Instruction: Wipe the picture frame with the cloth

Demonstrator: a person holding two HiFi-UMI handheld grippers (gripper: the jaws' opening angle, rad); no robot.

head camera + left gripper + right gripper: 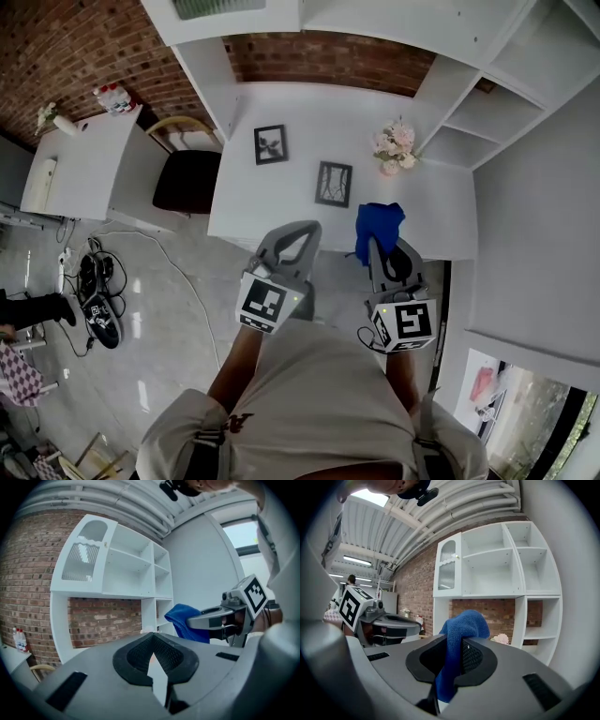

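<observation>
Blue cloth [380, 223] clamped in right hand-held gripper [380, 251] over near bench [281, 211] edge, left hand-held gripper [302, 234] narrow, empty, picture frame [334, 184] just beyond, second frame [270, 144] farther left.

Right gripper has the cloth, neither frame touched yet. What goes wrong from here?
1. The nearer picture frame looks propped up on the desk with nothing bracing it. The left gripper is empty and off it, so a wiping push may tip or slide it.
2. The right gripper pinches the bunched blue cloth at only one part, so drag may pull it out.
3. The flowers stand close to that frame, and a wide sweep may knock them.
</observation>
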